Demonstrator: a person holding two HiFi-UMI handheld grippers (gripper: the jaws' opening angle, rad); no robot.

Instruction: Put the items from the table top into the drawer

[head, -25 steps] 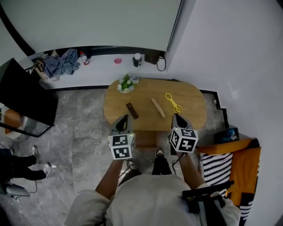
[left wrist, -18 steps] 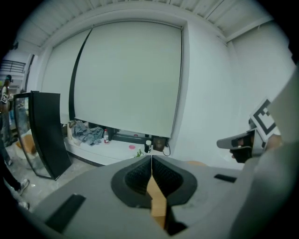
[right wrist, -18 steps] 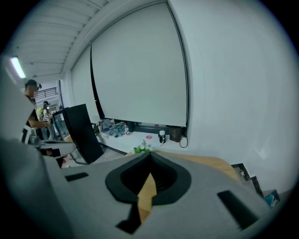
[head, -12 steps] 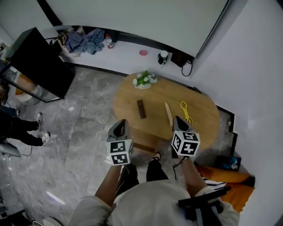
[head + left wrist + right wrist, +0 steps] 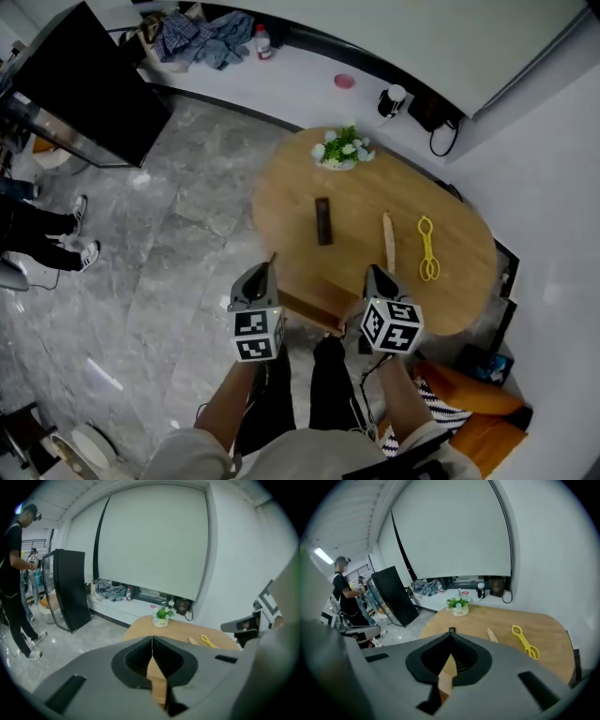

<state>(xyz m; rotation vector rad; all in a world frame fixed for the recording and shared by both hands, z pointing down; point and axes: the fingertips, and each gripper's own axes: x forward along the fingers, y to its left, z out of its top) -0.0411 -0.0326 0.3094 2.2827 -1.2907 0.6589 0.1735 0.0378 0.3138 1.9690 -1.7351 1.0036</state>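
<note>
An oval wooden table (image 5: 281, 187) carries a dark brown bar (image 5: 323, 220), a pale wooden stick (image 5: 388, 241), yellow tongs (image 5: 427, 248) and a small flower pot (image 5: 340, 152). My left gripper (image 5: 271, 260) hangs over the table's near left edge, jaws shut and empty. My right gripper (image 5: 373, 271) sits just short of the stick's near end, also shut with nothing in it. Ahead of the left gripper (image 5: 152, 641), its own view shows the flower pot (image 5: 162, 616) and tongs (image 5: 206, 641). Past the right gripper (image 5: 451, 632) lie the stick (image 5: 492, 634) and tongs (image 5: 525, 641).
A black cabinet (image 5: 84, 84) stands on the grey floor at left, with a person's feet (image 5: 70, 248) near it. A white ledge (image 5: 300, 84) along the wall holds clothes, a cup and a bottle. A striped bag (image 5: 441, 389) lies by the person's right side.
Both grippers have sunk toward the table's near edge, still shut. The head view has swung, so the table now lies turned and further right in the picture.
</note>
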